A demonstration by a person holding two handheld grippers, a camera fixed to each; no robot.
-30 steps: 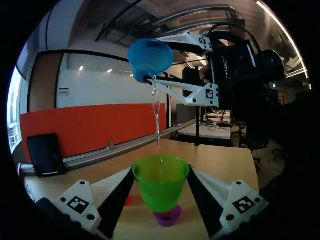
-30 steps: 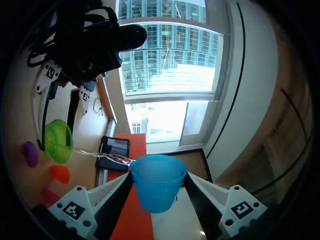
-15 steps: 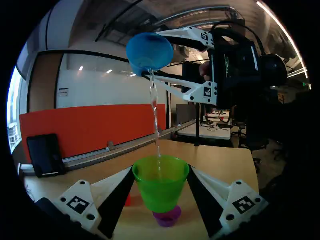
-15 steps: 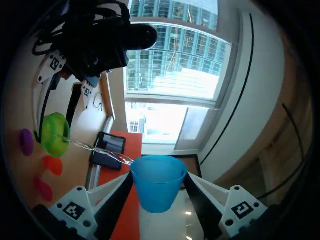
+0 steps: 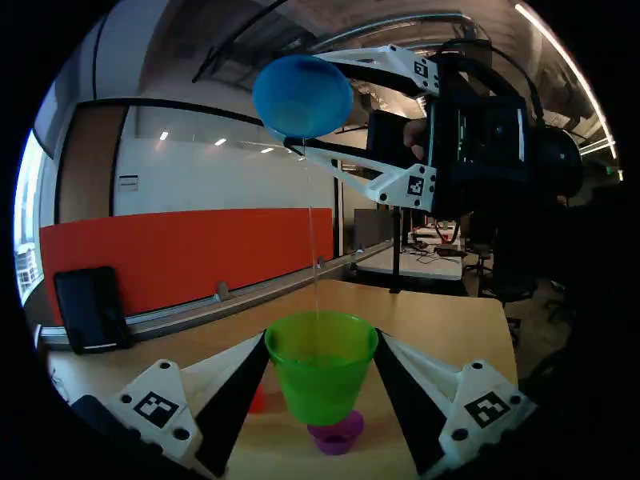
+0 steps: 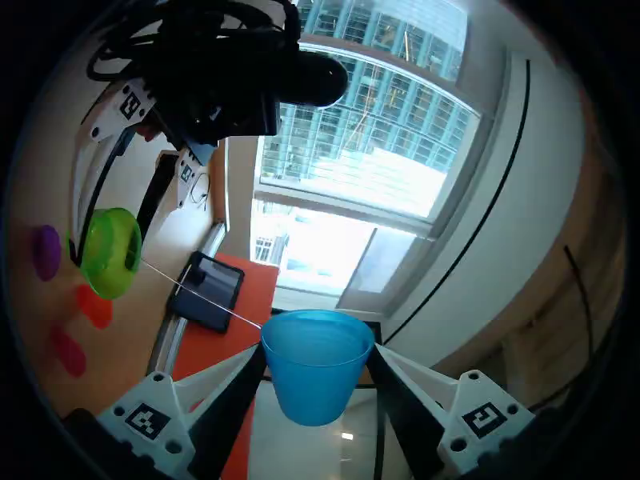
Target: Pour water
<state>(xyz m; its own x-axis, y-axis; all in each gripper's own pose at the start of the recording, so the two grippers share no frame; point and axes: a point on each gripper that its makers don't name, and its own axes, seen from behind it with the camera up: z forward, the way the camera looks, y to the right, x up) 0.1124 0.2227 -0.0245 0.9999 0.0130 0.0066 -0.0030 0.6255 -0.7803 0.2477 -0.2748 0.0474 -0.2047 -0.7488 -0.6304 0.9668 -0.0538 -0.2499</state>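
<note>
My left gripper (image 5: 320, 376) is shut on a green cup (image 5: 322, 364), held upright above the wooden table (image 5: 448, 320). High above it my right gripper (image 5: 312, 104) is shut on a blue cup (image 5: 302, 94), tipped steeply with its mouth down. A thin thread of water (image 5: 312, 232) falls from the blue cup's rim into the green cup. In the right gripper view the blue cup (image 6: 317, 374) sits between the two fingers, and the water thread (image 6: 200, 294) runs over to the green cup (image 6: 110, 251) held by the left gripper (image 6: 110, 240).
A purple cup (image 5: 336, 432) stands on the table just under the green cup, with a red cup (image 5: 256, 398) to its left. A black phone (image 5: 90, 309) leans against the orange partition (image 5: 184, 252). Purple (image 6: 45, 251), orange (image 6: 94, 306) and pink (image 6: 69, 350) cups dot the table.
The blue cup has tipped further over and risen a little. The stream has thinned from a thick wavering flow to a fine thread. The green cup has stayed in place.
</note>
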